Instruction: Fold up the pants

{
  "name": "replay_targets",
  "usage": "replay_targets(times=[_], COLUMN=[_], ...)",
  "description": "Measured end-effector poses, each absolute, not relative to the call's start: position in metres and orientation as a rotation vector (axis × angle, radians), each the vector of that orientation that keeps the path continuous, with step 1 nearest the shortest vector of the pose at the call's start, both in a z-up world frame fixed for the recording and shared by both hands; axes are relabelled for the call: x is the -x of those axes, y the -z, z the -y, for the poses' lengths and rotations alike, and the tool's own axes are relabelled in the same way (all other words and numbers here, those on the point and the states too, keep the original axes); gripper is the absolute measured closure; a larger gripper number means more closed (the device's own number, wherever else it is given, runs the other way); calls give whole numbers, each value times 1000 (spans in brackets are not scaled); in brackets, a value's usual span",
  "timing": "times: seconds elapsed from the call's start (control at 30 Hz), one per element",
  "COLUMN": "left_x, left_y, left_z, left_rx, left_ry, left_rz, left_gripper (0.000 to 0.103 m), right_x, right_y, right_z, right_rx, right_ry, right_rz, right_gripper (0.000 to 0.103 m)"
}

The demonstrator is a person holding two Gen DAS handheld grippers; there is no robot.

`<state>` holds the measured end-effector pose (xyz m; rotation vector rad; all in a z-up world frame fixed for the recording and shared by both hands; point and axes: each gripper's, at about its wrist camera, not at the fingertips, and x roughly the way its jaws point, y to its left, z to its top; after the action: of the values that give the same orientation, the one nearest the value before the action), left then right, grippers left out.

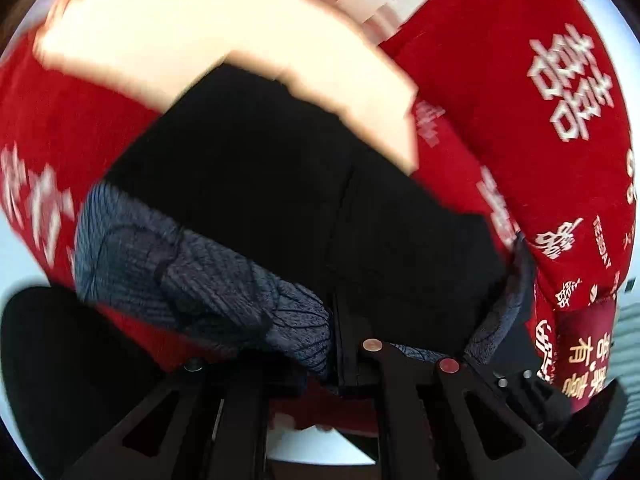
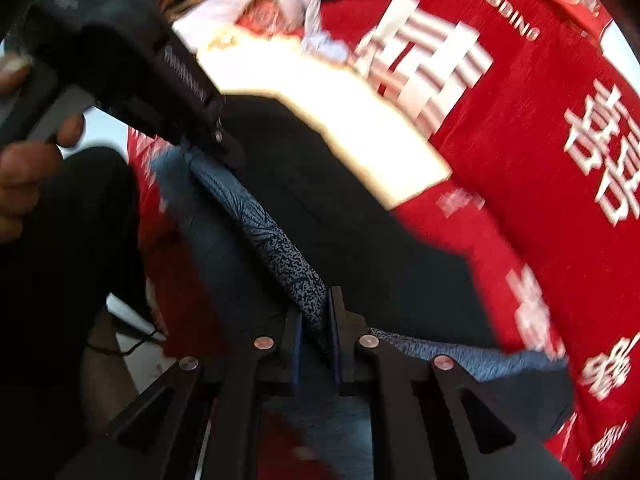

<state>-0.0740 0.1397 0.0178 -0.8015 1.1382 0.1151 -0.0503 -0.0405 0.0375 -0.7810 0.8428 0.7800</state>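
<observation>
- The pants [image 1: 256,168], black outside with a grey-blue mottled lining [image 1: 192,276] showing at the turned-over edge, lie on a red cloth [image 1: 520,92] printed with white characters; that cloth covers the worktop.
- A bright patch of sunlight [image 1: 224,60] crosses the far part of the fabric and washes out detail there.
- The left tool [image 1: 344,344] is clamped on the near edge of the pants, black cloth and lining bunched between its closed fingers.
- The right tool [image 2: 318,336] is likewise pinched on the lined edge, a strip of lining [image 2: 276,248] running up from it toward the left tool [image 2: 224,140], held by a hand [image 2: 28,160] at the view's left.
- Judgement: both corners of one edge are held, so a fold is being carried over.
- To do it well: keep the two tools level and the edge between them taut, lay it square on the far edge, and release only once the cloth rests flat.
- Both views are motion-blurred, so whether the layers are aligned cannot be told.
</observation>
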Motion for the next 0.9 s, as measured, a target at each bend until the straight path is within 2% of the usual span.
replay_targets(times=[0.13,0.2,0.27,0.33,0.37,0.43,0.53,0.63,0.77,0.9], left_x=[99,101,103,112,119,135,153,134,84,27], left_y=[4,0,-4,-11,-16,-30,-56,-78,-83,-69], left_z=[-148,-146,-145,-152,-158,-172,-190,-179,-126,-51], left_rx=[904,871,823,816,826,832,793,702,626,431], left_ry=[-102,-125,-181,-254,-290,-373,-489,-436,-205,-17], left_rz=[-1122,-1122,-1148,-1158,-1144,-1105,-1023,-1007,-1062,-1150], left_gripper=[90,82,58,49,49,49,49,49,49,49], right_x=[61,62,65,72,78,85,90,80,56,43], right_y=[-21,-23,-19,-17,-18,-28,-52,-62,-66,-68], right_z=[38,40,37,33,31,32,42,54,80,100], right_rx=[795,792,812,859,878,851,744,650,523,456], right_ry=[-728,-716,-698,-687,-694,-745,-786,-749,-658,-594], right_rz=[-832,-825,-820,-801,-803,-814,-803,-824,-899,-933], right_gripper=[91,91,90,83,77,48,42,34,32,28])
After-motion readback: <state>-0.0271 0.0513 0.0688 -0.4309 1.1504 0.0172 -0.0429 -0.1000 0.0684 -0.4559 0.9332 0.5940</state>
